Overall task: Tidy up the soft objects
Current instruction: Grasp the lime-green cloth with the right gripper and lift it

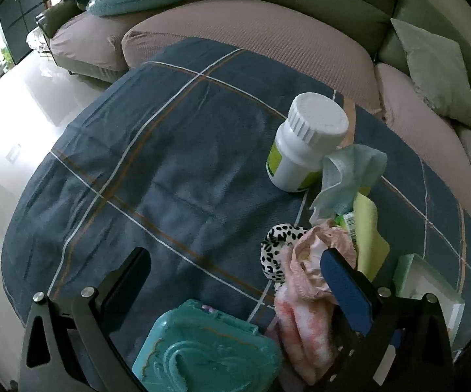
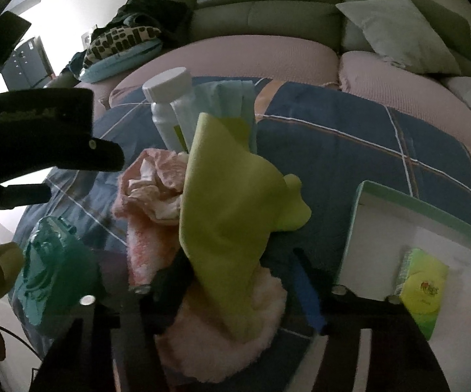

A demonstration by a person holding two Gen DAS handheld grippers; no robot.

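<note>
On the desk, a bottle stands behind a heap of cloths (a mask leaning against it); a case lies left, a box right.

Both tongs, left and right, are black frames with silver screws and blue pads inside the fingers.

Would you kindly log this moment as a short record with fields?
surface: blue plaid cloth over a table
soft pile: pink towel, yellow-green cloth, face mask, spotted scrunchie
hard items: white bottle upright, teal case
container: white box, tissue pack inside
left gripper: open
right gripper: jaws around the yellow-green cloth, grip unclear
</note>
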